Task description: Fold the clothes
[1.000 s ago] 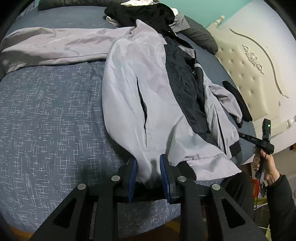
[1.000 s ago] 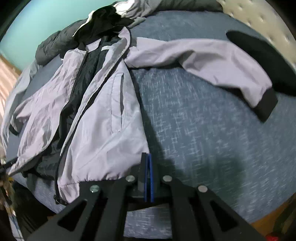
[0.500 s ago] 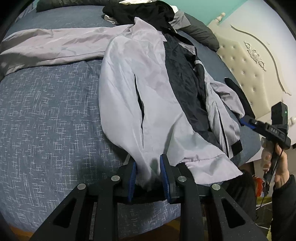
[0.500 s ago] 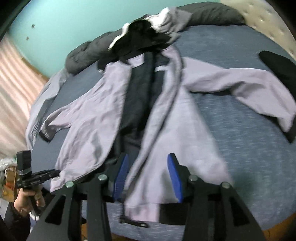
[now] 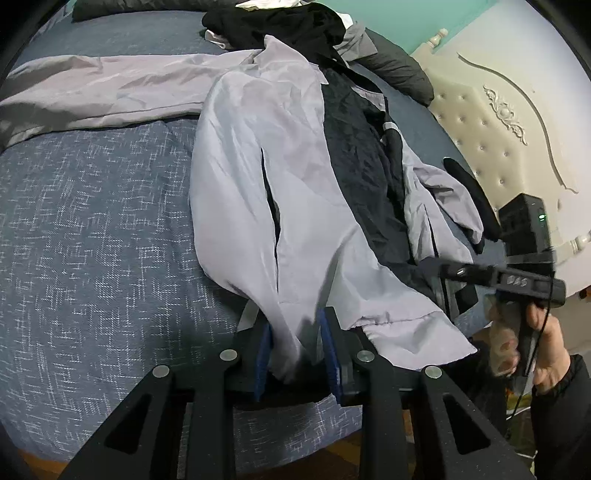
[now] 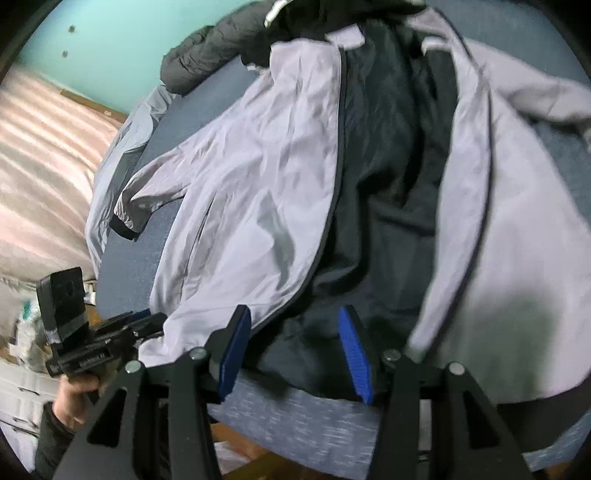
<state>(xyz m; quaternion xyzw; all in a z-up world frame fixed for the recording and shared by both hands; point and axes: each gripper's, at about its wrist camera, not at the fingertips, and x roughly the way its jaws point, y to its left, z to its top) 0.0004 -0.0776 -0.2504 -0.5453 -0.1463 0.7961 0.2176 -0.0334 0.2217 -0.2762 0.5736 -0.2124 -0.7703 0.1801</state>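
Blue-grey bedding (image 5: pixel 92 229) covers the bed, with a teal wall and a cream tufted headboard (image 5: pixel 491 122) behind it. On it lies a pale grey jacket (image 5: pixel 258 177) with a black lining, unzipped and front up, its long axis running from the hem at the near edge of the bed to the collar at the far side, where darker clothes (image 5: pixel 280 26) are heaped. One sleeve (image 5: pixel 96 88) stretches out flat across the bedding. The left tongs (image 5: pixel 295 354) are narrow, clamped on a bunched fold of the jacket's hem. The right tongs (image 6: pixel 295 354) are opening above the black lining near the hem, gripping nothing. The right wrist view is blurred, and the far sleeve is cut off at its edge.
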